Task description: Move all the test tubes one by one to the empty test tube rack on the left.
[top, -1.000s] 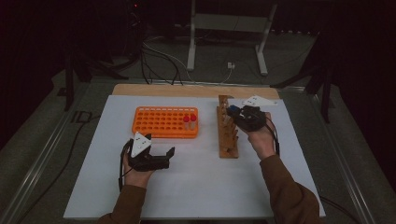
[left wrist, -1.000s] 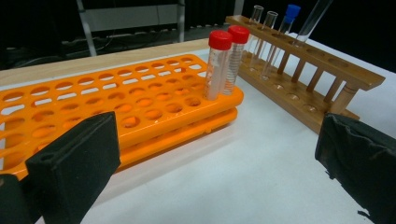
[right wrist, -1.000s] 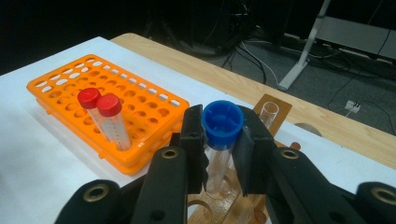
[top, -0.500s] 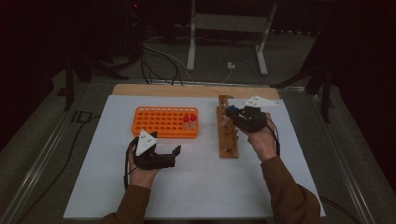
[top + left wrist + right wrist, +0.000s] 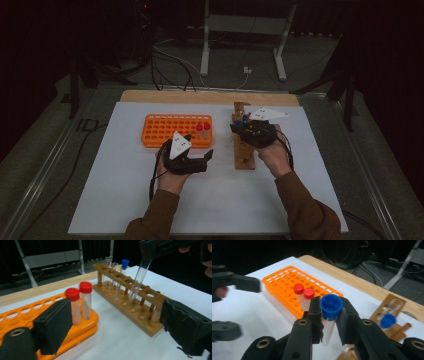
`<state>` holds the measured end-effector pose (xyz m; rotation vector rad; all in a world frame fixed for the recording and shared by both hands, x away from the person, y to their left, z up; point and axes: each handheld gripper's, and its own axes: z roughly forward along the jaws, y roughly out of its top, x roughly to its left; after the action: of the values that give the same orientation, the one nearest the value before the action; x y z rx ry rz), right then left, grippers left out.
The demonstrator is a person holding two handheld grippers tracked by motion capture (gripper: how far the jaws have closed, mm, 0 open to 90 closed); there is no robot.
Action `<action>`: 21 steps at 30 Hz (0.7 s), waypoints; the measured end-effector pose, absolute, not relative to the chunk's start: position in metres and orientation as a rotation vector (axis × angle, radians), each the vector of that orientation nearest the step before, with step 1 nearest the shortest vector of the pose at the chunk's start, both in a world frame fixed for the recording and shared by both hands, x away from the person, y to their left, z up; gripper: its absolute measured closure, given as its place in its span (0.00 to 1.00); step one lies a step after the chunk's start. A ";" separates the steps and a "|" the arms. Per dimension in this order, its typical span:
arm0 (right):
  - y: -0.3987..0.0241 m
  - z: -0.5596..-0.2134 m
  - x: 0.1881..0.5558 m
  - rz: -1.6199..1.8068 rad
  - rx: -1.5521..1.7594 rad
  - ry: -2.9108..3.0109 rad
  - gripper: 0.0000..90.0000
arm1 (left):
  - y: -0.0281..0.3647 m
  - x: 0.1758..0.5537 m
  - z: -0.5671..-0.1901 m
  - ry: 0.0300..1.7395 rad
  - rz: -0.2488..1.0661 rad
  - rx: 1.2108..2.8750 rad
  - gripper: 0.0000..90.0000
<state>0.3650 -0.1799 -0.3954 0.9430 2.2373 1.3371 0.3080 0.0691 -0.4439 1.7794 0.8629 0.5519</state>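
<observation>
Starting left: orange rack toward worktop's far edge, bare sheet leftward. Left gripper just before rack, jaws spread but just been closing, nothing between. Right gripper clamps blue-capped tube over wooden rack; right edge open.

On the surface, the plastic rack stands left of the wooden rack, a gap between them. Two capped tubes stand in the plastic rack's right end. Another capped tube stands near the wooden rack's far end.
</observation>
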 end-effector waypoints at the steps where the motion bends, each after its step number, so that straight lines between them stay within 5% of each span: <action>1: -0.178 -0.396 0.364 1.340 0.939 2.243 0.84 | 0.065 0.309 -0.444 0.857 0.560 1.787 0.18; 6: -0.167 -0.398 0.360 1.375 0.914 2.280 0.84 | 0.049 0.314 -0.445 0.840 0.570 1.812 0.25; 21: -0.148 -0.401 0.353 1.429 0.864 2.352 0.84 | 0.035 0.324 -0.449 0.812 0.546 1.842 0.71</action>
<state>0.3528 -0.1481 -0.4010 0.8643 2.3518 1.4288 0.3241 0.0348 -0.4490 1.8417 0.8121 0.5457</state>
